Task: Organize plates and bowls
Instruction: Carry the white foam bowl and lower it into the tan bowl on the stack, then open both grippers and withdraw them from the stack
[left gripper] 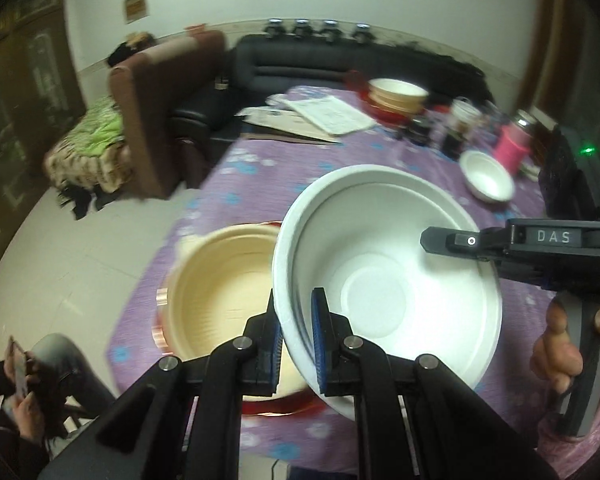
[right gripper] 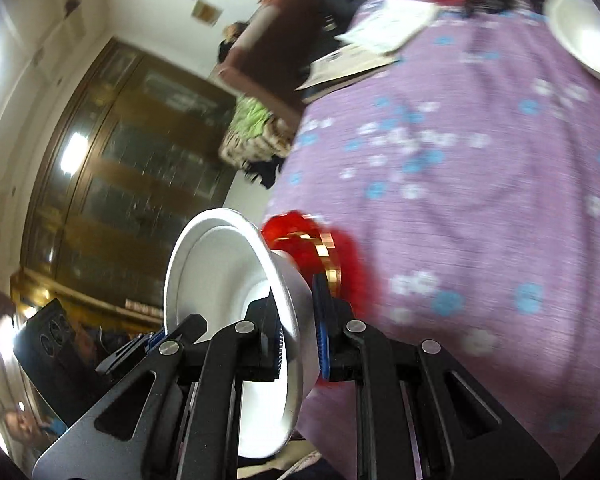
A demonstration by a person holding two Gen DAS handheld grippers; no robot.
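A large white bowl (left gripper: pixel 380 280) hangs tilted above the table, held from both sides. My left gripper (left gripper: pixel 296 344) is shut on its near rim, blue pads on either side of the wall. My right gripper (left gripper: pixel 440 240) comes in from the right and pinches the opposite rim. In the right wrist view the same white bowl (right gripper: pixel 220 280) stands on edge, my right gripper (right gripper: pixel 300 332) is shut on its wall, and my left gripper (right gripper: pixel 156 340) shows at its far side. Below it a cream bowl (left gripper: pixel 224 288) sits on a red gold-rimmed plate (right gripper: pixel 300 240).
The table has a purple flowered cloth (left gripper: pixel 260 160). A small white bowl (left gripper: pixel 488 176) lies at the right, another cream bowl (left gripper: pixel 396 92) on red plates at the back, beside papers (left gripper: pixel 328 112), jars and a pink cup (left gripper: pixel 510 148). A seated person (left gripper: pixel 24 376) is at lower left.
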